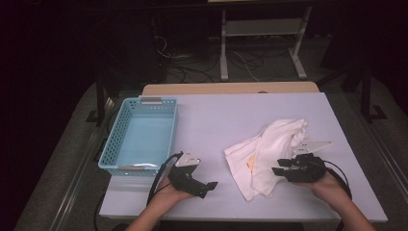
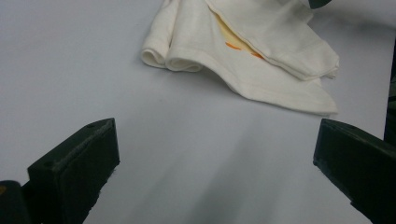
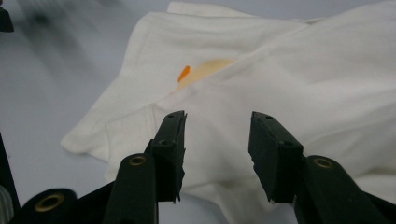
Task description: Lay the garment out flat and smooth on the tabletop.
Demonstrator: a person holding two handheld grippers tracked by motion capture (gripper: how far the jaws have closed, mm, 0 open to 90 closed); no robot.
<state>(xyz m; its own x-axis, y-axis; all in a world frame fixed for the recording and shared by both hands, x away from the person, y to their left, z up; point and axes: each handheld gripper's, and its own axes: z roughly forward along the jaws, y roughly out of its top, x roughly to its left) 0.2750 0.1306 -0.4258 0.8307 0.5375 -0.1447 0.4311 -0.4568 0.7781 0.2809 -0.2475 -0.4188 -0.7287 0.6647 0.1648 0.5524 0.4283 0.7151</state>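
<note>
A crumpled white cloth with an orange mark lies on the right half of the white table. My right gripper rests at the cloth's near right edge and points left. In the right gripper view its jaws stand apart just above the cloth, with nothing pinched and the orange mark ahead. My left gripper sits near the table's front edge, left of the cloth. Its jaws are wide open over bare table, and the cloth lies farther off.
A light blue plastic basket with nothing in it stands at the table's left side, close to my left hand. Beyond the table's far edge are a white metal frame and cables on a dark floor.
</note>
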